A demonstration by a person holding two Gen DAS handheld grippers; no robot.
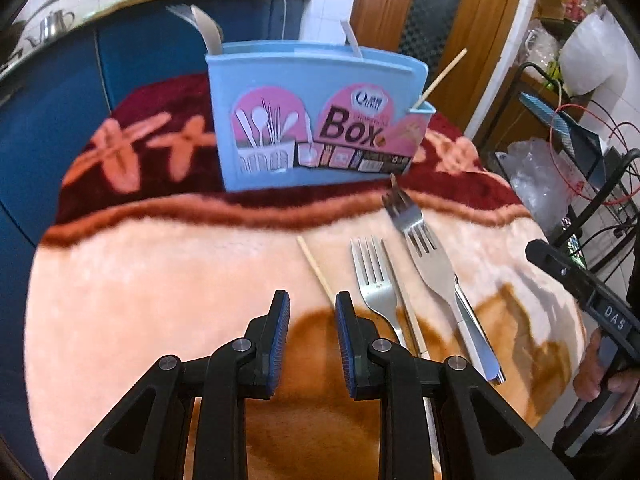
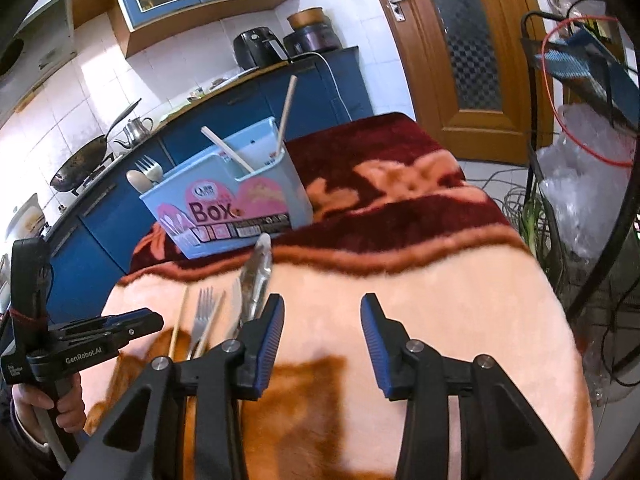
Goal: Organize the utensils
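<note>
A light blue utensil box (image 1: 316, 116) stands at the back of the blanket-covered table; it also shows in the right wrist view (image 2: 236, 204). It holds a fork, a spoon and chopsticks. On the blanket lie a chopstick (image 1: 316, 272), a small fork (image 1: 374, 276), a second chopstick (image 1: 404, 300) and a larger fork (image 1: 432, 264) over another utensil. My left gripper (image 1: 312, 340) is open and empty, just left of these utensils. My right gripper (image 2: 322, 340) is open and empty, to the right of the utensils (image 2: 224, 308).
The table is covered by a peach and maroon blanket (image 1: 160, 280). Blue kitchen cabinets (image 2: 100, 220) stand behind it. A wooden door (image 2: 472, 60) and a black wire rack (image 2: 580, 160) with bags and cables stand to the right.
</note>
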